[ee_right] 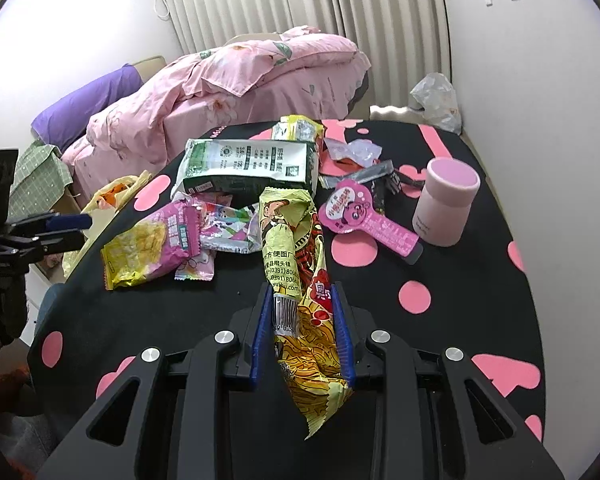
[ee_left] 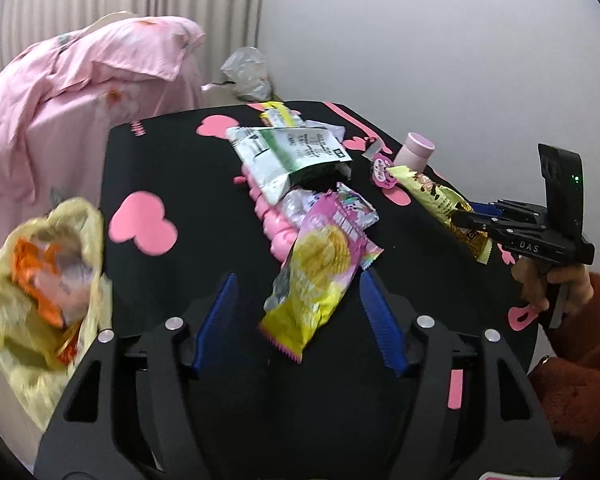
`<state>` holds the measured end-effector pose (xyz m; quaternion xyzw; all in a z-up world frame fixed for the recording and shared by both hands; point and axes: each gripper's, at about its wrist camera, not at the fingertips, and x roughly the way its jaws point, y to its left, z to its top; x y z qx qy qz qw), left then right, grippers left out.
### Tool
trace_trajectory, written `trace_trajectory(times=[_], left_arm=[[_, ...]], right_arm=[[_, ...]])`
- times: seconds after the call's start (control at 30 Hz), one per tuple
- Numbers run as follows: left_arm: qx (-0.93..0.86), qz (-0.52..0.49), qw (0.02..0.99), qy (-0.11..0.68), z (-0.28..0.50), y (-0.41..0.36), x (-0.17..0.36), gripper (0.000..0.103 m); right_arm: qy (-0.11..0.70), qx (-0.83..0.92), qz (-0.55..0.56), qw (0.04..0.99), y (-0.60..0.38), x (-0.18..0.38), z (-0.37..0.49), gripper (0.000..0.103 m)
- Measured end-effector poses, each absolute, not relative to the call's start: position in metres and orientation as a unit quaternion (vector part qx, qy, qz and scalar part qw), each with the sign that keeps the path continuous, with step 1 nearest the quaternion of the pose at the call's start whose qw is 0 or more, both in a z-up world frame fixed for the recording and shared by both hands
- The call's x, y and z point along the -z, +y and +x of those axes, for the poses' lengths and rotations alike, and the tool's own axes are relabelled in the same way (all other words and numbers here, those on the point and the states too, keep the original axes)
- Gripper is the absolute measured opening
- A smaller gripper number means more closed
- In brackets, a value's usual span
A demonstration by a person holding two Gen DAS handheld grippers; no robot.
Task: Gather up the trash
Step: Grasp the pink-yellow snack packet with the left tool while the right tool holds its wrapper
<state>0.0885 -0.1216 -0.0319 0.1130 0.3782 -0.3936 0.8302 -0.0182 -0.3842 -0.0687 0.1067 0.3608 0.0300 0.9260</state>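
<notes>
The left gripper (ee_left: 296, 316) is nearest in its own view, its blue-padded jaws spread wide with nothing clamped; the pink-and-yellow chip packet (ee_left: 320, 268) lies on the table between and just past the tips, and no pad touches it. Only this view looks into the pale yellow bag (ee_left: 44, 292) hanging off the table's left edge, where orange and pale scraps sit inside, blurred. The right gripper (ee_right: 302, 316) is closed partway on a long yellow noodle wrapper (ee_right: 300, 280), crumpled, with a barcode, a web address too cut off to read and the digits "(0391)" legible only in the right wrist view — the left wrist view shows the same wrapper from the side, sticking out of the jaws, plus the letters "DAS" on the gripper body and a hand (ee_left: 556, 284) in a rust-coloured sleeve on its handle. The rest of the trash lies on the black table (ee_right: 460, 320) with pink shapes: a small torn pink wrapper with cartoon figures (ee_right: 224, 224) beside the chip packet, then a green-and-white pouch (ee_right: 252, 164) covered in print too small to read, and a yellow-green packet (ee_right: 298, 128) at the far edge. To the right a flat pink card with a bear face (ee_right: 364, 220) lies near an upright pink cup (ee_right: 446, 208). Beyond the table, a pink quilt (ee_right: 228, 92) — and only the right wrist view shows a purple pillow (ee_right: 84, 108).
</notes>
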Motion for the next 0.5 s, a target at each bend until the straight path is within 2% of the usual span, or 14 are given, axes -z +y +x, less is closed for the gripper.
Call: trace_trajectory(times=[0.2,0.23,0.27,0.33,0.37,0.5], left_arm=[[0.396,0.128,0.8,0.431,0.122,-0.165,0.058,0.06],[0.392,0.128,0.795,0.445,0.126,-0.171,0.063,0.056],[0.387,0.126,0.792,0.455,0.129,-0.174,0.067,0.044],[0.382,0.103,0.785,0.477,0.131,-0.174,0.071,0.038],[0.384,0.096,0.783,0.479,0.129,-0.171,0.07,0.03],[0.394,0.075,0.775,0.488,0.11,-0.155,0.069,0.019]], right_arm=[[0.363,-0.028,0.096,0.926,-0.38,0.068,-0.023,0.028],[0.363,-0.027,0.094,0.926,-0.381,0.068,-0.023,0.028],[0.364,-0.026,0.094,0.926,-0.382,0.068,-0.024,0.028],[0.364,-0.024,0.097,0.926,-0.384,0.069,-0.025,0.028],[0.364,-0.023,0.099,0.926,-0.385,0.069,-0.026,0.028],[0.365,-0.023,0.104,0.925,-0.388,0.071,-0.026,0.028]])
